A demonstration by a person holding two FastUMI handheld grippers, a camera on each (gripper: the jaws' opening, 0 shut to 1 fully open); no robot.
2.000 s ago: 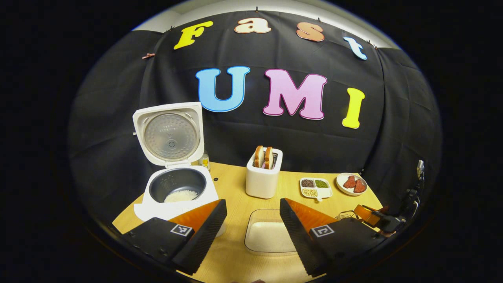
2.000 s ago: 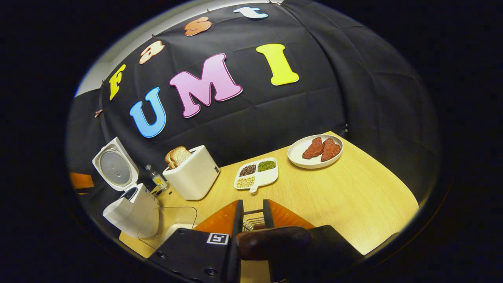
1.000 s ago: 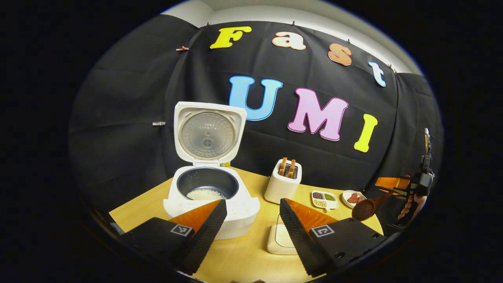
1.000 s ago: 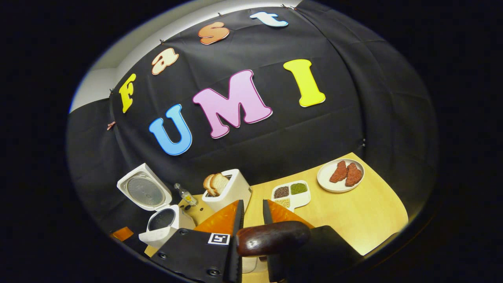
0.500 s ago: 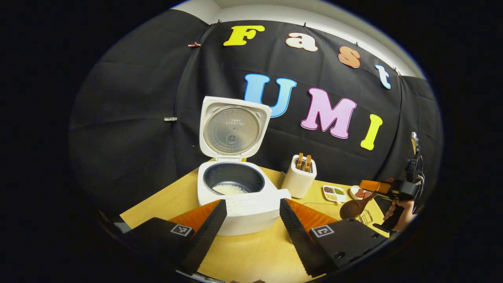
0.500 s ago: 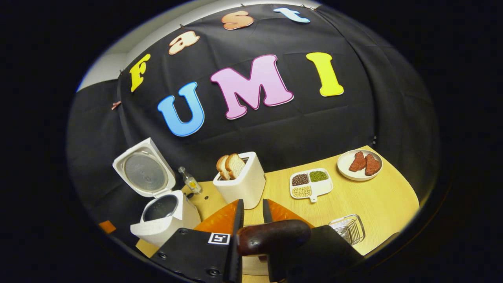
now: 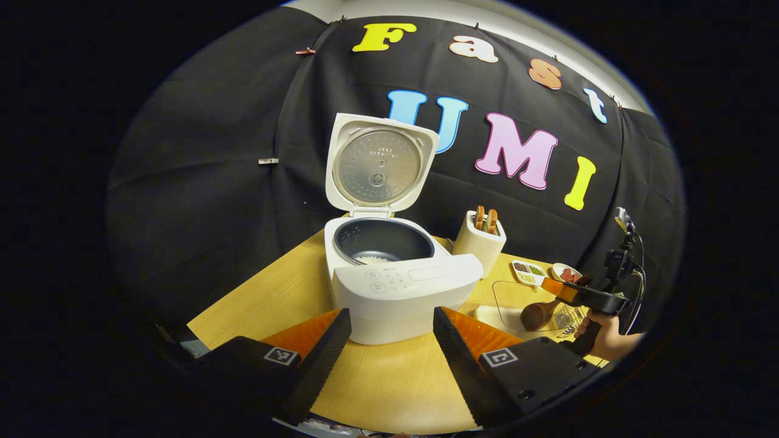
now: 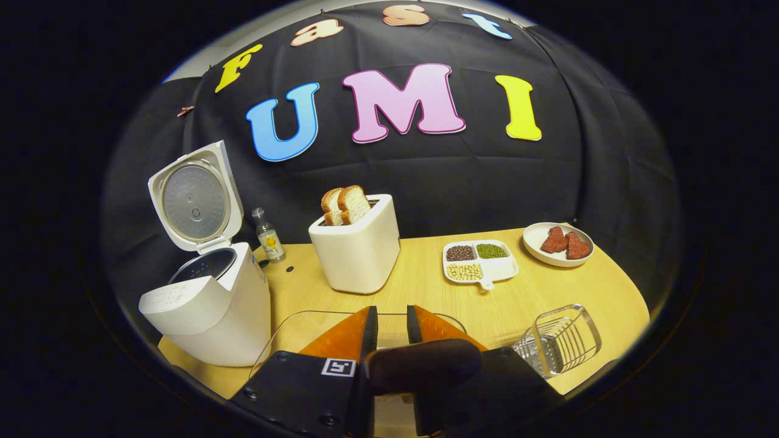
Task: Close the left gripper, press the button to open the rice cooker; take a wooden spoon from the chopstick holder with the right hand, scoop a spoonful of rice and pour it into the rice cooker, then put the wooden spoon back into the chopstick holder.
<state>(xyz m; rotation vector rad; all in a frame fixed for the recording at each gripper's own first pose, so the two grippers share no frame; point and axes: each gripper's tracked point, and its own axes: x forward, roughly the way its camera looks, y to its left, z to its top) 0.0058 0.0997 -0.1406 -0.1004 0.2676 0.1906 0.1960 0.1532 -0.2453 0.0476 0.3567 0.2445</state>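
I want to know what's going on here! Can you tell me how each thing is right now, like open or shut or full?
rice cooker: lid up, some rice inside.
wooden spoon: held.
right hand-held gripper: shut on the spoon.
left hand-held gripper: open.
chopstick holder: tipped over.
toaster: bread in its slots.

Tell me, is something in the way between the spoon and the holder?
Nothing visible. The right gripper is shut on the spoon. In the right gripper view the holder stands on bare table to its right, with its opening free. The clear rice tray lies to the other side.
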